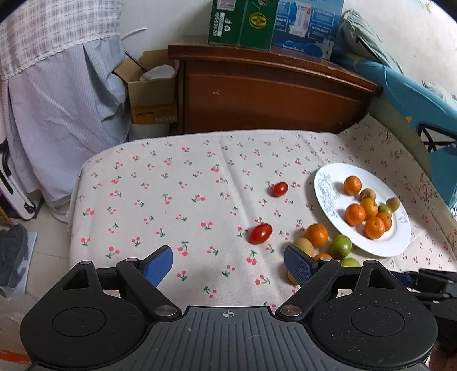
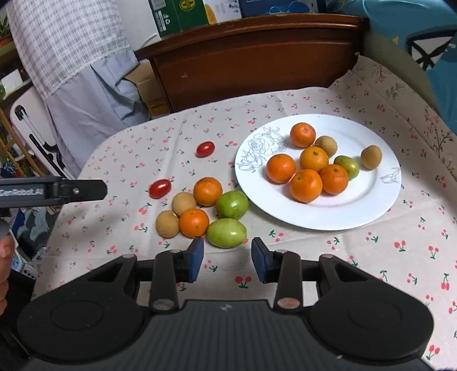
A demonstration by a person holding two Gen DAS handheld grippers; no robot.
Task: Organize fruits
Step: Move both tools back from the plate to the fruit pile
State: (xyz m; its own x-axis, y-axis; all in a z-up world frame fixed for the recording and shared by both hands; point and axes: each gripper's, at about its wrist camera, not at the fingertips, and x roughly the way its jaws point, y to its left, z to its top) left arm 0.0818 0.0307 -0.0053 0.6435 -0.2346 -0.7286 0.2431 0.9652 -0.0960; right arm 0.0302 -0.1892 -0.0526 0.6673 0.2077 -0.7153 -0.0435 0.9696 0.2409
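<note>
Right now the right gripper, jaws parted and empty, is hovering just short of the nearest green fruit, lying crosswise; the left gripper is gaping wide, empty.

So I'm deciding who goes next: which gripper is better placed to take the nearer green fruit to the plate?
Probably the right gripper: its jaws stand apart and empty just short of the green fruit, with the plate beside it. The left gripper faces bare cloth.

A wooden cabinet carries a green carton, an open cardboard box beside it.
</note>
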